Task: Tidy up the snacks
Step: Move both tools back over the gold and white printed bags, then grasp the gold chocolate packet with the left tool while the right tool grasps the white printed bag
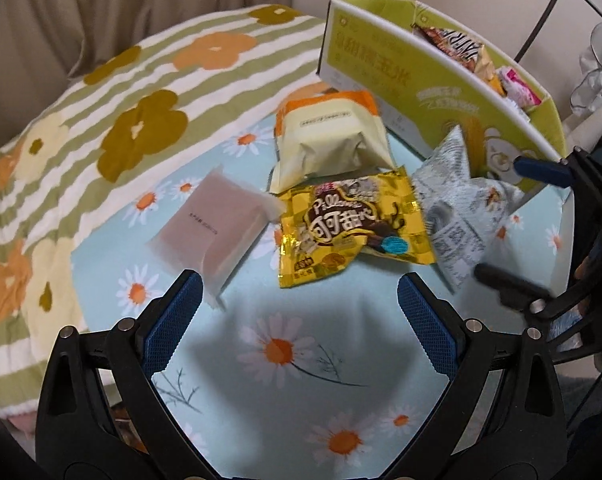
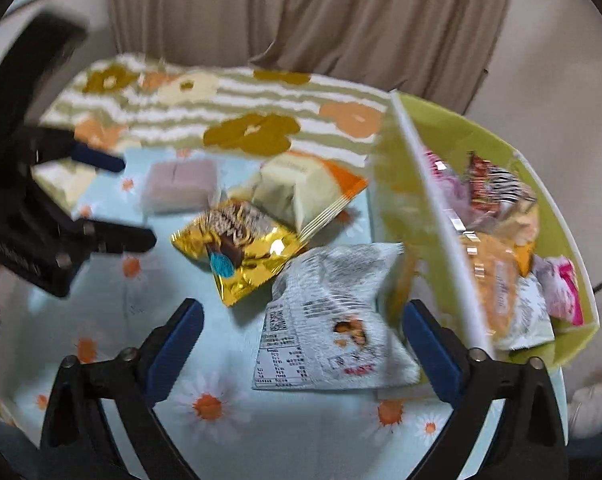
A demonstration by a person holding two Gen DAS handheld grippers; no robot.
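Observation:
Loose snacks lie on a daisy-print cloth: a pink translucent packet (image 1: 209,228) (image 2: 181,188), a cream and orange packet (image 1: 329,136) (image 2: 301,188), a gold cocoa packet (image 1: 349,228) (image 2: 241,248) and a white printed packet (image 1: 457,216) (image 2: 333,320). A green cardboard box (image 1: 433,92) (image 2: 441,208) at the right holds several snacks. My left gripper (image 1: 301,320) is open and empty, just short of the gold packet. My right gripper (image 2: 301,340) is open with the white packet lying between its fingers, untouched as far as I can see. Each gripper shows at the other view's edge.
A striped flower-print blanket (image 1: 101,112) (image 2: 221,100) covers the far and left side. Beige curtains (image 2: 321,12) hang behind. A black wire stand (image 1: 541,20) and white clutter sit right of the box.

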